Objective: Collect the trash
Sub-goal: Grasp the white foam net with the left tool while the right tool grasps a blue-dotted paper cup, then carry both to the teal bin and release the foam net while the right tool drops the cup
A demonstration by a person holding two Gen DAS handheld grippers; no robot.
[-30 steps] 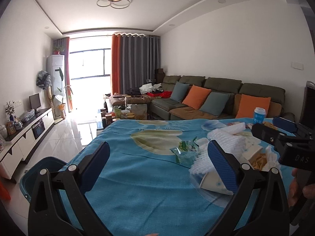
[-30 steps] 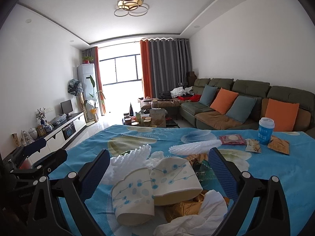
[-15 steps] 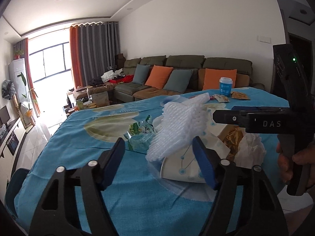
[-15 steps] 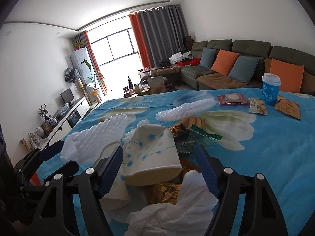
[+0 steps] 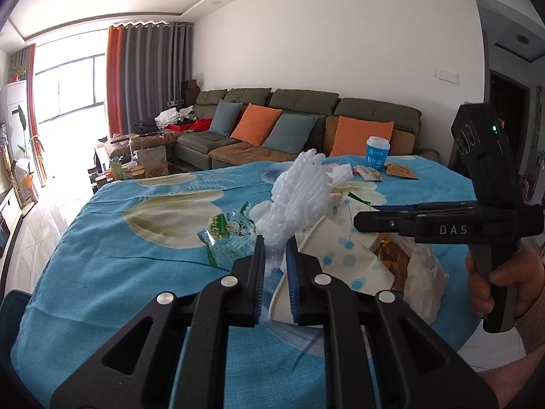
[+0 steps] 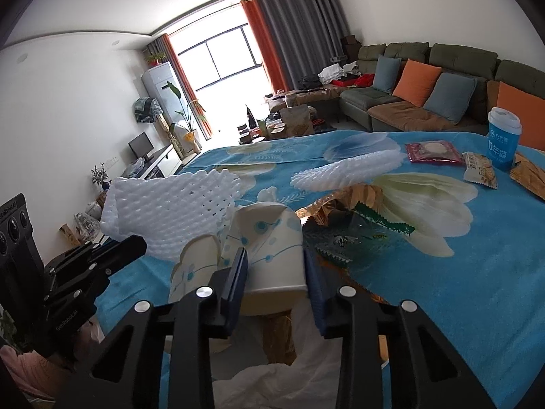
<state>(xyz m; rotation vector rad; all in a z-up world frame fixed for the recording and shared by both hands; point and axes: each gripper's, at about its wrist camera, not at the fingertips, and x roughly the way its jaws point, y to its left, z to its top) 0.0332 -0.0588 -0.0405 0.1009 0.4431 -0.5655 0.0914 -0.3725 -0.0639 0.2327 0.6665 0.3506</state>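
A pile of trash lies on the blue flowered tablecloth [image 5: 119, 272]. My left gripper [image 5: 275, 262] is shut on a white foam net [image 5: 299, 197], which also shows in the right wrist view [image 6: 170, 211]. My right gripper [image 6: 275, 269] is shut on a crushed white paper cup with blue dots [image 6: 269, 238], also seen in the left wrist view [image 5: 344, 252]. A second crushed cup [image 6: 194, 266] lies at its left. A green wrapper [image 5: 228, 235], brown wrappers [image 6: 344, 201] and a white tissue [image 5: 425, 272] lie around them.
A second foam net [image 6: 344, 170] lies farther back. A blue lidded cup [image 6: 504, 139], a red snack packet [image 6: 432, 151] and other packets [image 6: 480, 173] stand at the far right. A dark bin [image 5: 13, 306] sits below the table's left edge. A sofa [image 5: 306, 126] is behind.
Both grippers moved into the pile and closed: the left one onto the foam net, the right one onto the paper cup.
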